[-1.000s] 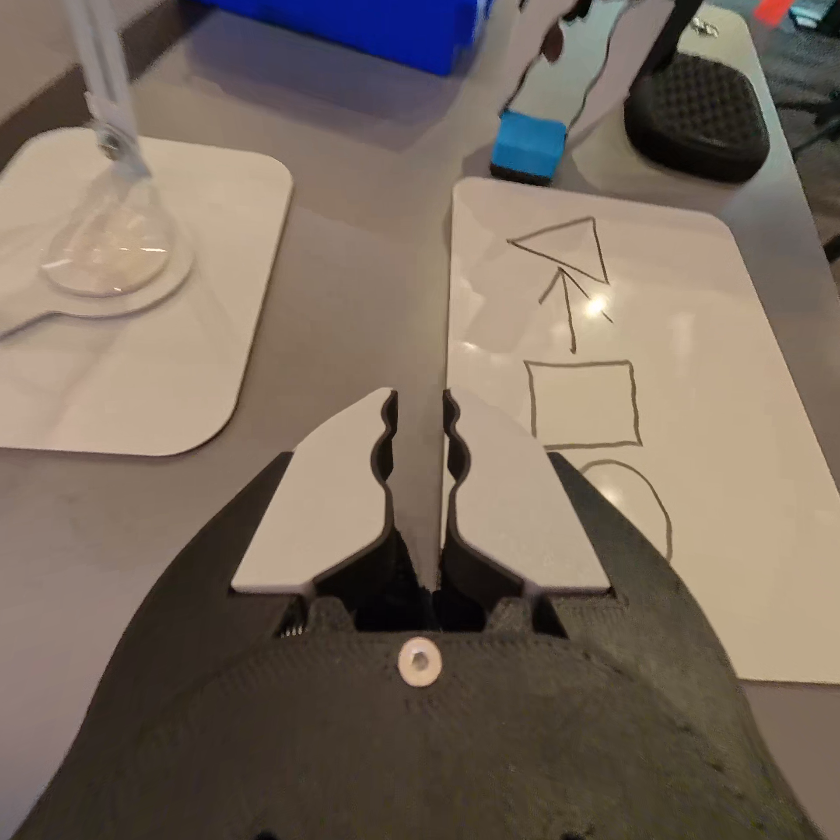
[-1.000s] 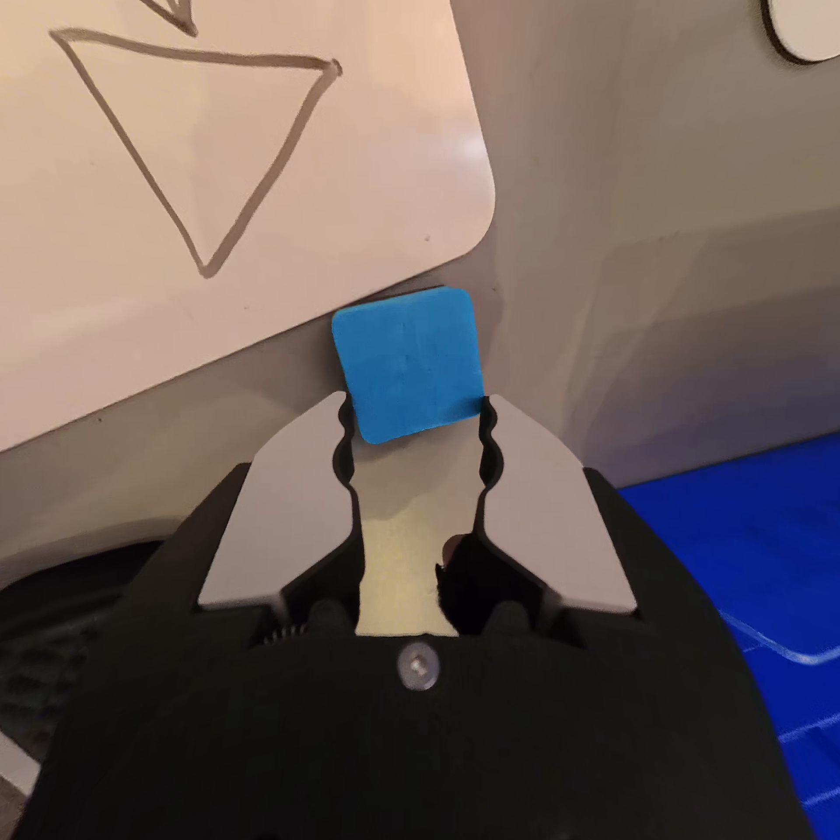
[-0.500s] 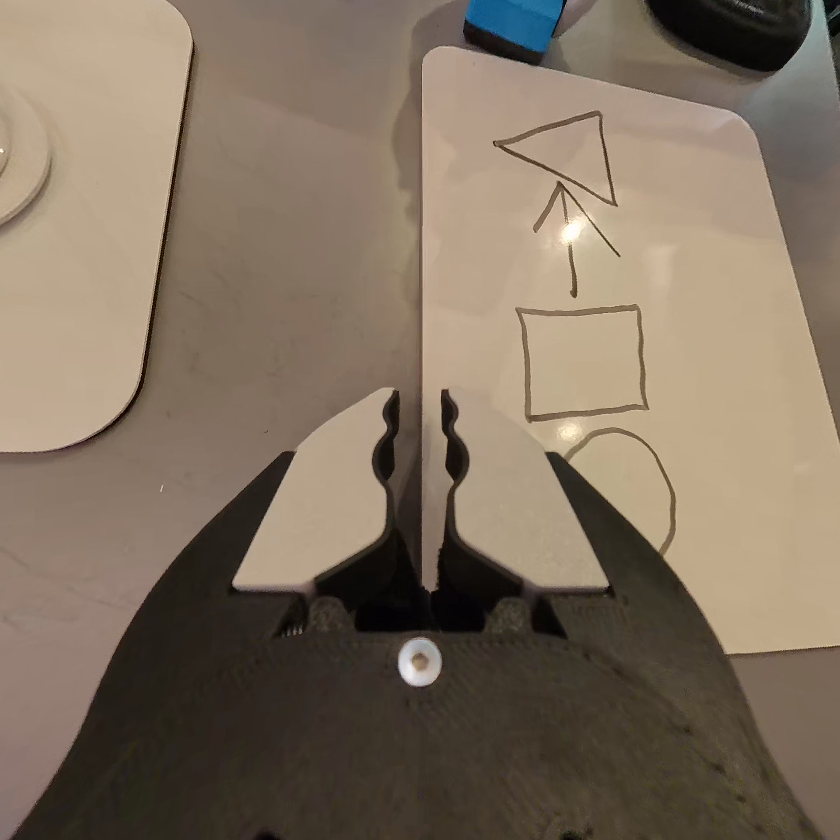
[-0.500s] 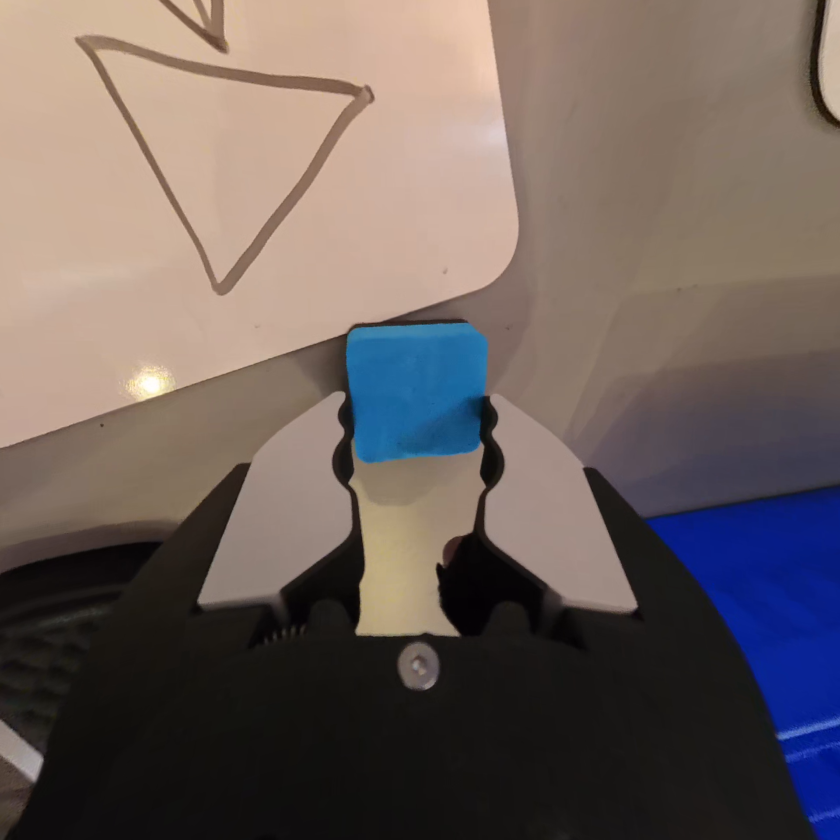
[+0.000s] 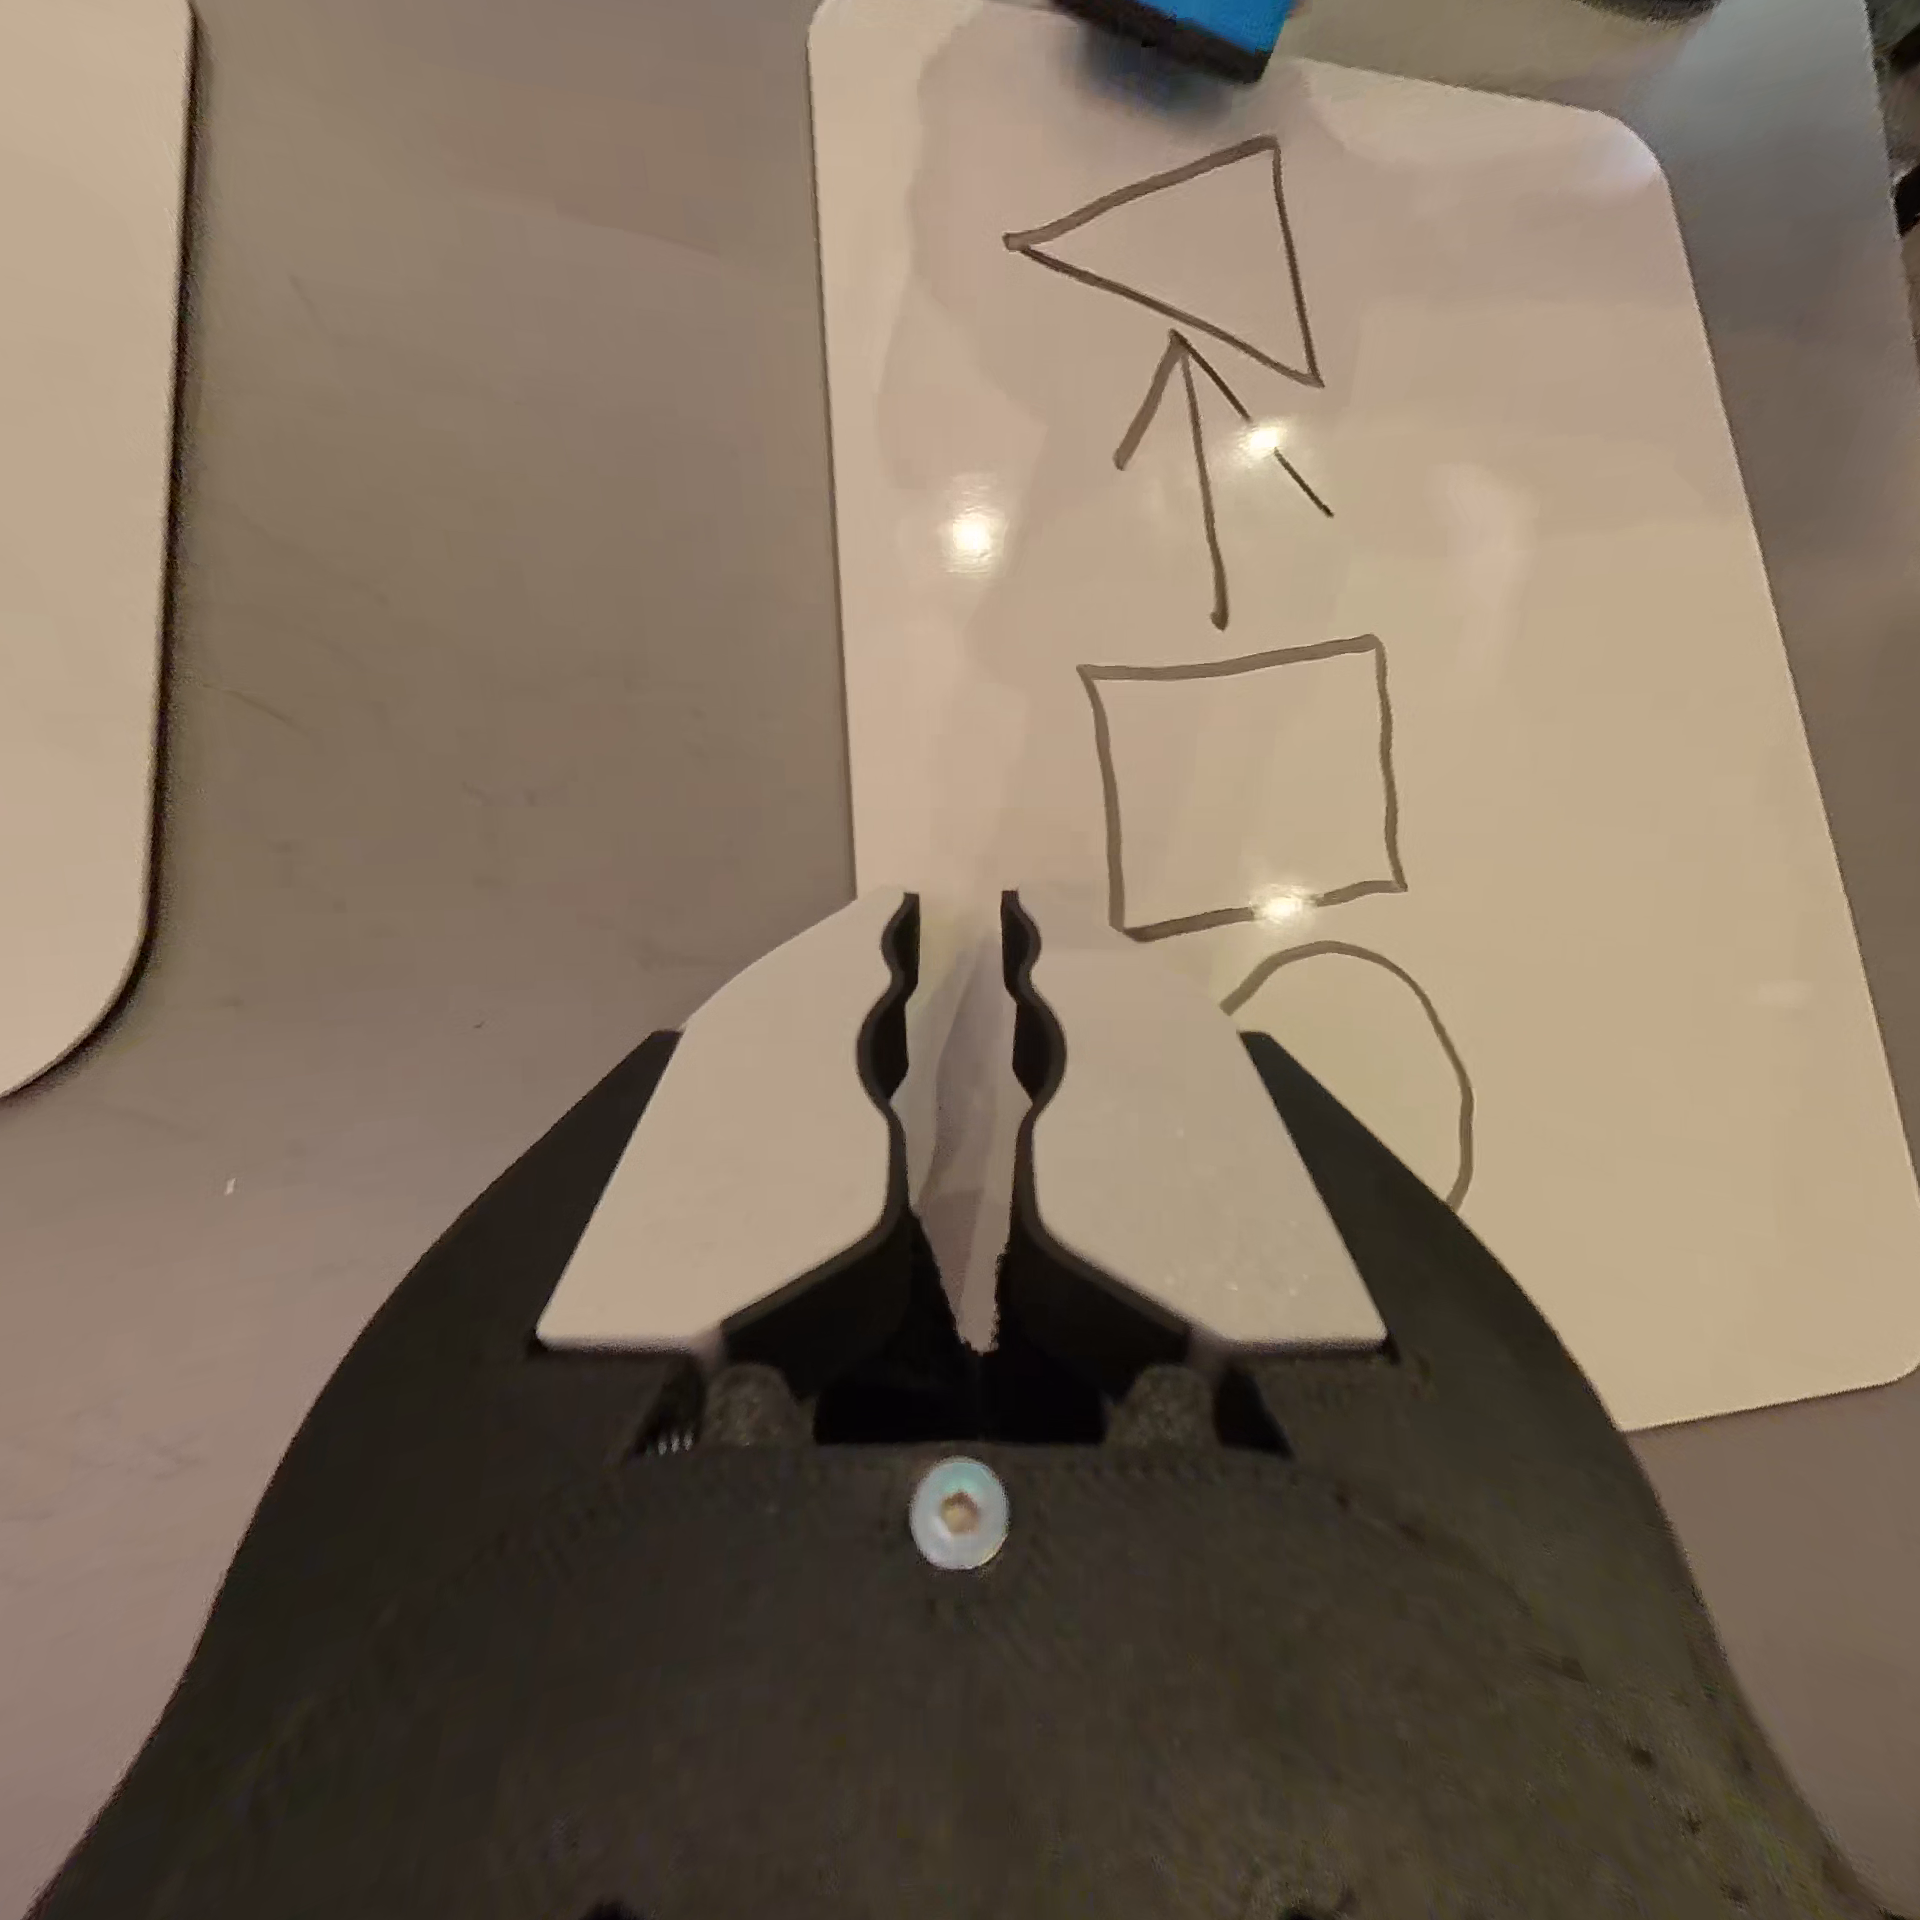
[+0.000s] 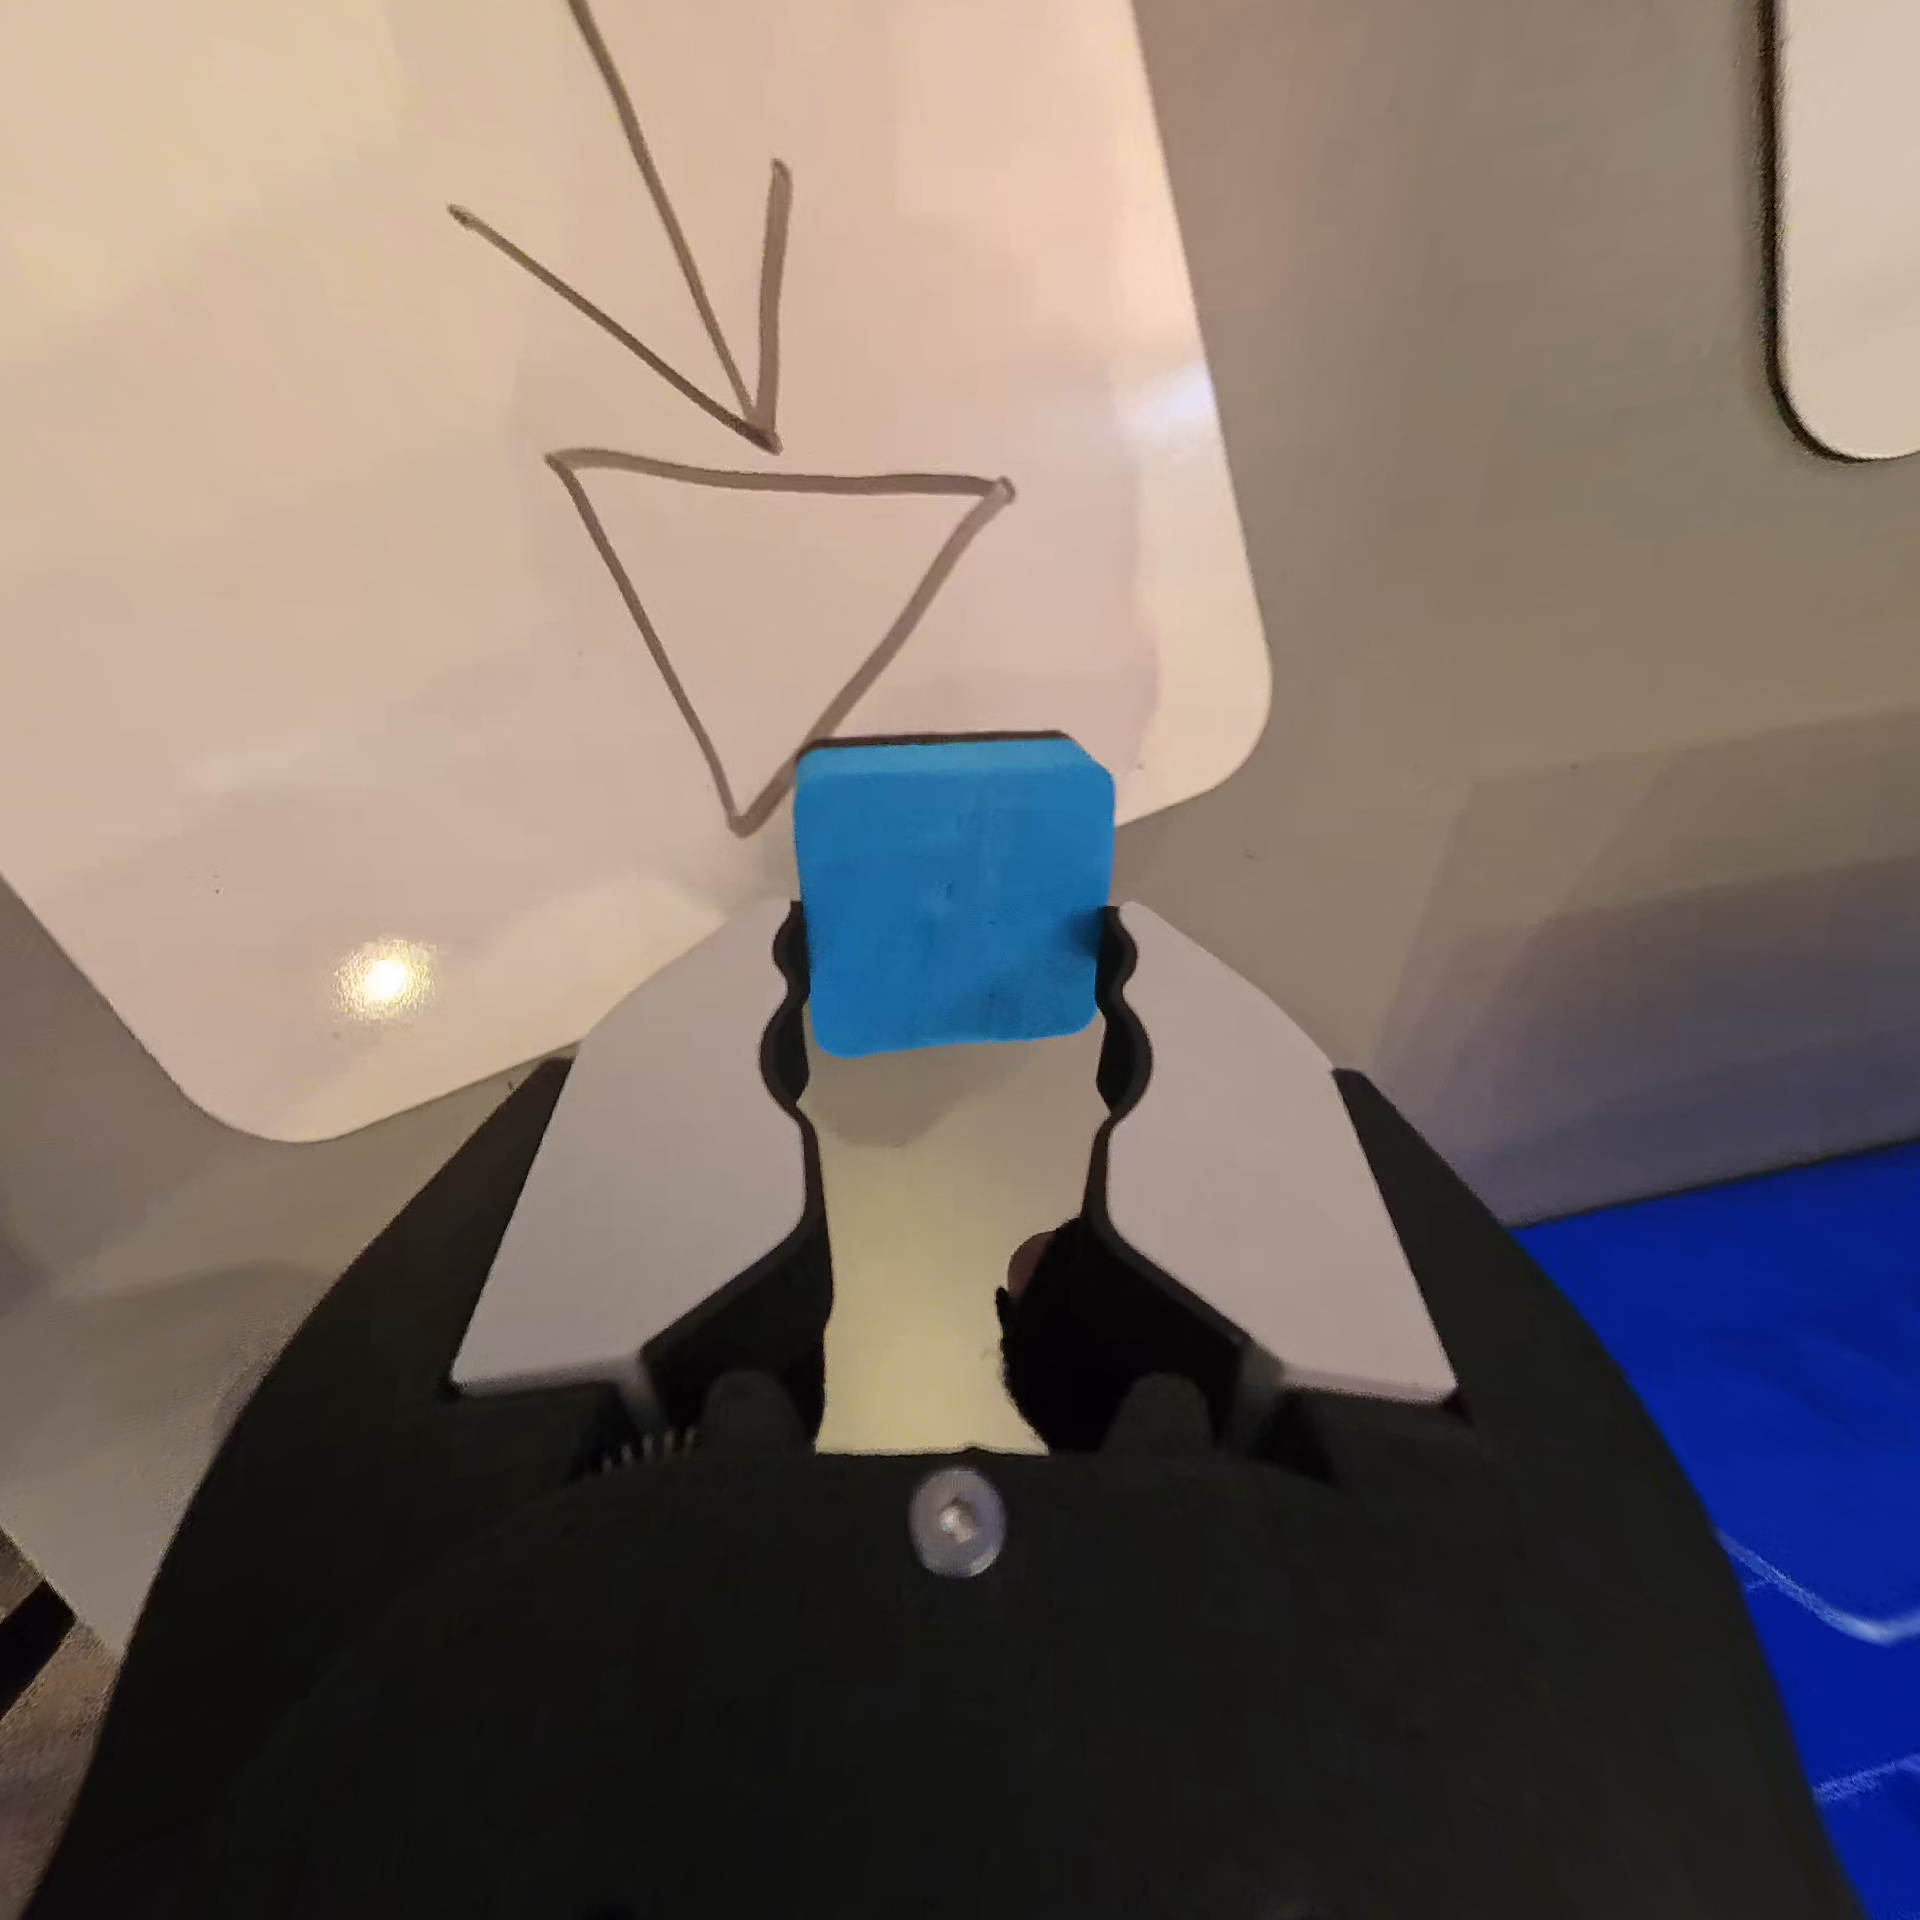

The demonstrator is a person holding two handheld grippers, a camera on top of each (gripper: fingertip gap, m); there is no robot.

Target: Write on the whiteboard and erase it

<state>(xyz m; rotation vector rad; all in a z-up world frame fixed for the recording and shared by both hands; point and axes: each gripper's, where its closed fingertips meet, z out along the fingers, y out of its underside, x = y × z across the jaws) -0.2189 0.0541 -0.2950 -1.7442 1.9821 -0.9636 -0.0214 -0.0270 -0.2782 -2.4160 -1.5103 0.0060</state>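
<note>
A white whiteboard [image 5: 1558, 935] lies on the grey table and bears a drawn triangle [image 5: 1195, 260], an arrow, a square [image 5: 1247, 779] and a circle. My left gripper [image 5: 961, 914] hovers over the board's near left part, its jaws a narrow gap apart with nothing between them. My right gripper [image 6: 948, 925] is shut on a blue eraser [image 6: 951, 894] with a dark underside, held at the board's [image 6: 312, 520] corner, by the tip of the triangle [image 6: 769, 623]. The eraser also shows at the top of the left wrist view [image 5: 1174, 26].
A second white board [image 5: 73, 520] lies to the left on the table; its corner shows in the right wrist view [image 6: 1860, 208]. A blue bin [image 6: 1714, 1455] stands beside the right gripper. A dark object sits past the board's far right corner. Spacing between my two grippers at the tips: around 20 centimeters.
My right gripper has carried the eraser from the bare table onto the board's corner by the triangle. My left gripper has moved forward and right over the board's left edge, its jaws slightly narrower.
</note>
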